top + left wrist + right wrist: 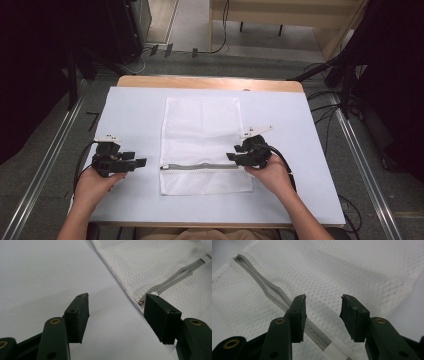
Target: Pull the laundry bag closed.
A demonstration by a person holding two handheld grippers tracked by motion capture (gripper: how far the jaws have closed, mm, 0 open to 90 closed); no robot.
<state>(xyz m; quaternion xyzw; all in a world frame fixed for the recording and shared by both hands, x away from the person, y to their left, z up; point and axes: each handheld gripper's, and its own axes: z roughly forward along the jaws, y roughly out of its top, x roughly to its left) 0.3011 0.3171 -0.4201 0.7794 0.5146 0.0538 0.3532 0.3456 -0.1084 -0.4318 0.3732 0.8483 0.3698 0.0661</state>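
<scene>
Surface: white sheet point(130, 107) over a wooden top, dark equipment and cables beyond; I work from 6 o'clock.
Mesh bag: white mesh bag point(202, 145) lies flat at the centre of the surface, long axis running 12 to 6 o'clock.
Zipper: grey zipper point(200, 166) crosses the bag from 9 to 3 o'clock, near its 6 o'clock end; it looks closed along most of its run.
Left claw: left claw point(137, 164) is spread, holding nothing, just beside the bag's 9 o'clock edge; in the left gripper view its far jaw sits at the small metal zipper pull point(141, 302).
Right claw: right claw point(232, 156) is spread, empty, over the bag's 3 o'clock edge at the zipper line.
Step in hand (judgement): likely opening the zipper. I would pin the fabric at 3 o'clock with the right claw, close the left claw squarely on the pull, and draw along the track, low and straight, to avoid bunching the mesh.
Hard to make out: whether the right claw touches the mesh; whether the bag holds anything.
Cut off: the pull is partly hidden behind the left jaw.
</scene>
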